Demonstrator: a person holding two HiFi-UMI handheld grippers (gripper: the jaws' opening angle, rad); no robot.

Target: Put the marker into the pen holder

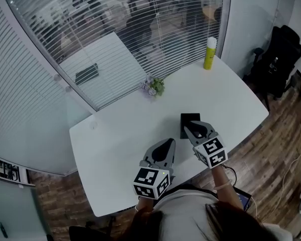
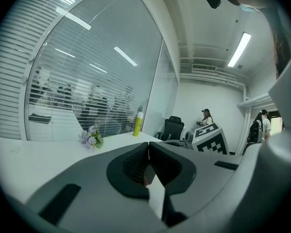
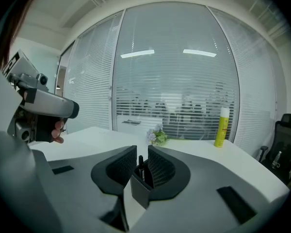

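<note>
A black square pen holder stands on the white table, right of centre near the front edge. My right gripper hovers directly over it. In the right gripper view the holder sits just under the jaws, and a black marker stands in it, leaning toward the left jaw. The right gripper is narrowly open, its gap wider than the marker. My left gripper is to the left of the holder, shut and empty; its tips meet in the left gripper view.
A yellow bottle stands at the table's far right corner and a small bunch of flowers at the far edge by the glass wall with blinds. A black office chair is beyond the table's right side.
</note>
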